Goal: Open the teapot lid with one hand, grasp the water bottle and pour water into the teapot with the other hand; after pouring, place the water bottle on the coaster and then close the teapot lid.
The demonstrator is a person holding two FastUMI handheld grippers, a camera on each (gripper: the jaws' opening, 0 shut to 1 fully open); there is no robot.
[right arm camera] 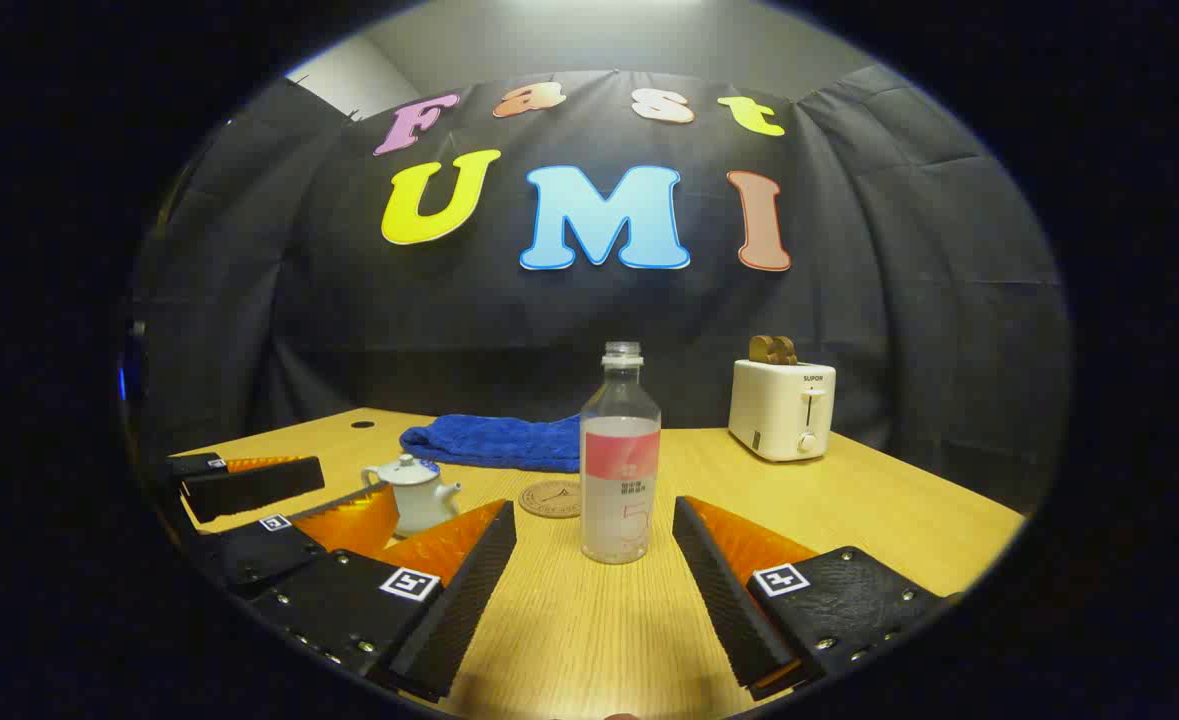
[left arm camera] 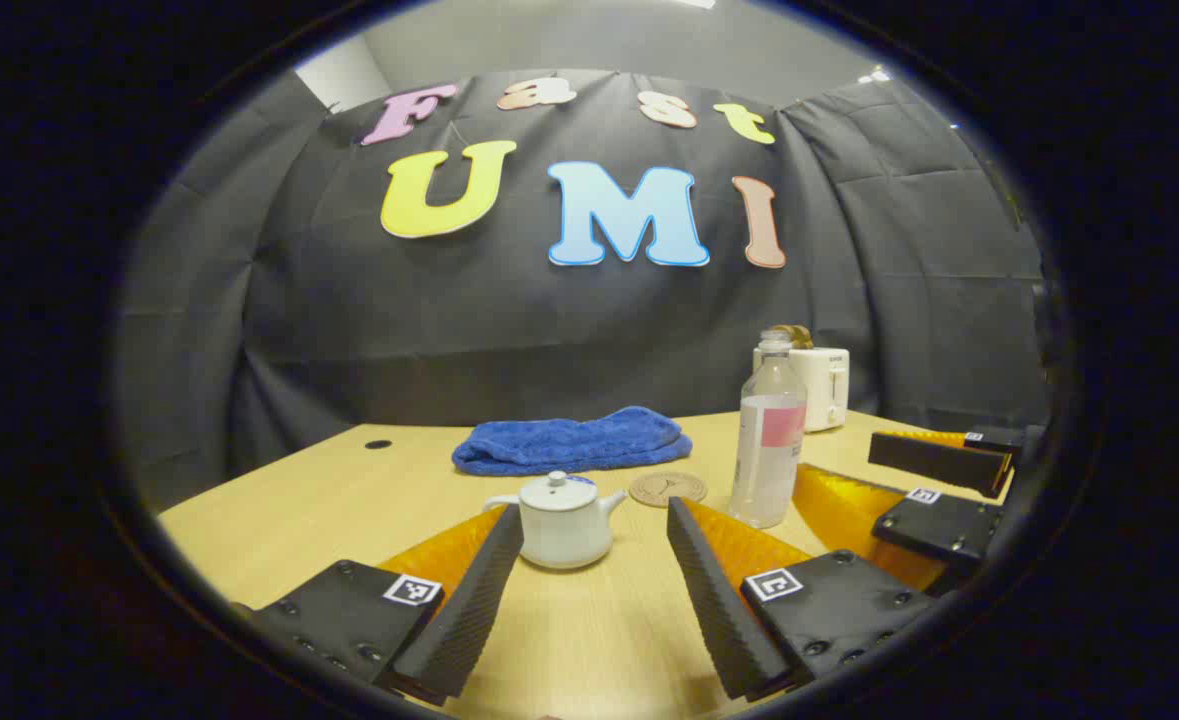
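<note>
- Left gripper view: the left claw (left arm camera: pixel 594 585) hangs low over the counter (left arm camera: pixel 279 520), released, its 2 fingers spread wide and gripping nothing.
- Just past its fingertips, between them and a little toward its left finger, stands the teapot (left arm camera: pixel 557 525), upright, lid (left arm camera: pixel 557 487) on, spout pointing toward the claw's right.
- Ahead and right of the teapot lies the round coaster (left arm camera: pixel 667 489), bare, flat on the counter.
- Right of the coaster, beyond the right finger, stands the bottle (left arm camera: pixel 769 440), upright, uncapped, apart from the coaster.
- The other claw shows at the far right of this view, its fingers also spread.
- Farther on, a blue towel (left arm camera: pixel 571 441) lies bunched behind teapot and coaster.
- A toaster (left arm camera: pixel 821 386) stands behind the bottle, near the back wall.

- Right gripper view: the right claw (right arm camera: pixel 594 580) is released too, 2 fingers wide apart, gripping nothing.
- The bottle (right arm camera: pixel 620 470) stands just ahead, centred between its fingertips, touching neither; liquid fills roughly the lower 2 thirds.
- The coaster (right arm camera: pixel 551 497) lies just behind and left of the bottle.
- The teapot (right arm camera: pixel 415 492) sits farther left, partly hidden by the left claw's fingers, which reach in from that side.
- The towel (right arm camera: pixel 489 441) lies beyond, and the toaster (right arm camera: pixel 781 408) stands well off to the right with 2 brown slices in its slots.
</note>
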